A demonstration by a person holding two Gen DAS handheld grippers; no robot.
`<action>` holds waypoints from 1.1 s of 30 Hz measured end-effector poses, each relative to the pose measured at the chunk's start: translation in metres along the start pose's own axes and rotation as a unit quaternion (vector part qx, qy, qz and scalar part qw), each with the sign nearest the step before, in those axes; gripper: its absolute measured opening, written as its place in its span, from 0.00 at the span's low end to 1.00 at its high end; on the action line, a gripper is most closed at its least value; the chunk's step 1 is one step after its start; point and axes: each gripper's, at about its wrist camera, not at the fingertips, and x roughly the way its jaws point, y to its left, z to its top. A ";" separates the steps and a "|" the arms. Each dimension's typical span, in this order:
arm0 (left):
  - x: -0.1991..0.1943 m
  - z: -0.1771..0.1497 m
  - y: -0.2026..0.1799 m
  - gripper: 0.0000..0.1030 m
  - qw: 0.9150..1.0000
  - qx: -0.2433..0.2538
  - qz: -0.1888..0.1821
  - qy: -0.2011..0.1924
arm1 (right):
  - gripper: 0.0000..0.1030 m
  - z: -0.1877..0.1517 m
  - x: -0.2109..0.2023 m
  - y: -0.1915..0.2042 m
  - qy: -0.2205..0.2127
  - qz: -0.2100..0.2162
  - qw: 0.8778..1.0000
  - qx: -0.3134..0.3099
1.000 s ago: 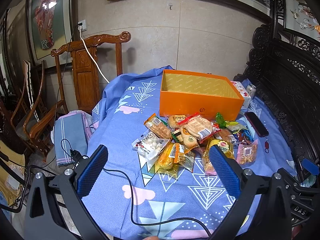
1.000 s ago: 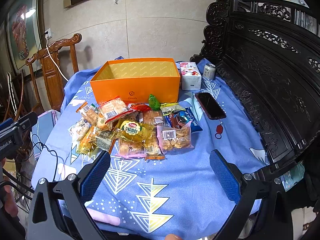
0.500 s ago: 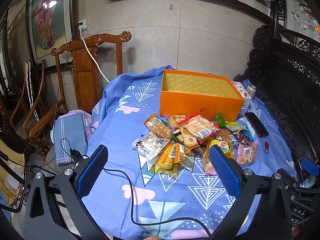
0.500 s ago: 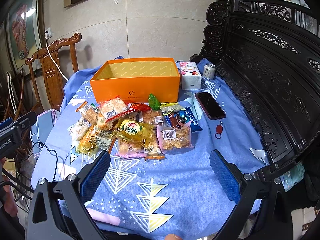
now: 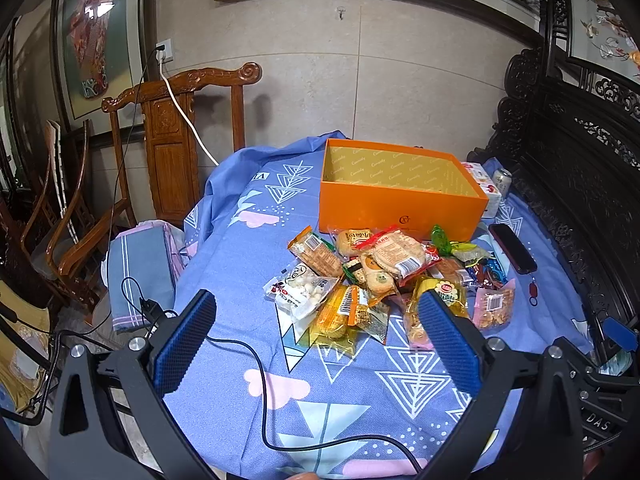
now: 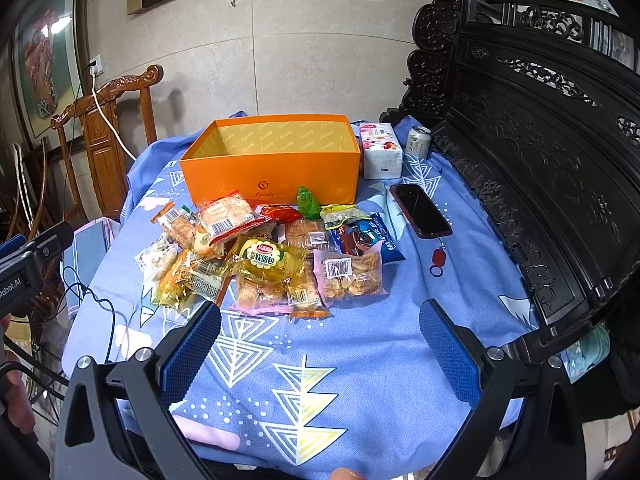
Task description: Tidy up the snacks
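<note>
The snack pile (image 6: 272,256) sits heaped just in front of the orange box (image 6: 272,168), which looks empty inside. Both grippers hang back on the near side of that box, left gripper (image 5: 320,344) and right gripper (image 6: 320,344) alike with jaws spread wide, holding nothing. Risks, I'd say: the wrappers are slick and overlapping, so a pinch could drag two packets or slip. The phone (image 6: 420,210) lies right of the box, close to the pile, easy to nudge. A black cable (image 5: 260,380) trails across the blue cloth (image 6: 360,360) and could snag.
</note>
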 end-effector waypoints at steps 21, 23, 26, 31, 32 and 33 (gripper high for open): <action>0.000 -0.001 0.000 0.96 1.000 0.000 0.000 0.000 | 0.97 0.002 0.000 0.001 0.002 0.000 1.000 -0.001; -0.001 -0.001 0.000 0.96 1.000 0.000 0.000 0.001 | 0.97 -0.001 0.005 0.002 0.004 0.000 1.000 -0.001; -0.002 -0.002 0.001 0.96 1.000 -0.001 0.001 0.002 | 0.97 -0.002 0.007 0.002 0.007 0.000 1.000 -0.002; 0.008 -0.009 0.002 0.96 1.000 -0.001 0.000 0.003 | 0.97 0.000 0.009 0.003 0.011 0.000 1.000 -0.003; 0.008 -0.009 0.002 0.96 1.000 0.000 0.001 0.004 | 0.97 0.000 0.009 0.003 0.011 -0.001 1.000 -0.003; 0.008 -0.010 0.002 0.96 1.000 0.000 0.001 0.004 | 0.97 -0.001 0.009 0.003 0.011 -0.001 1.000 -0.003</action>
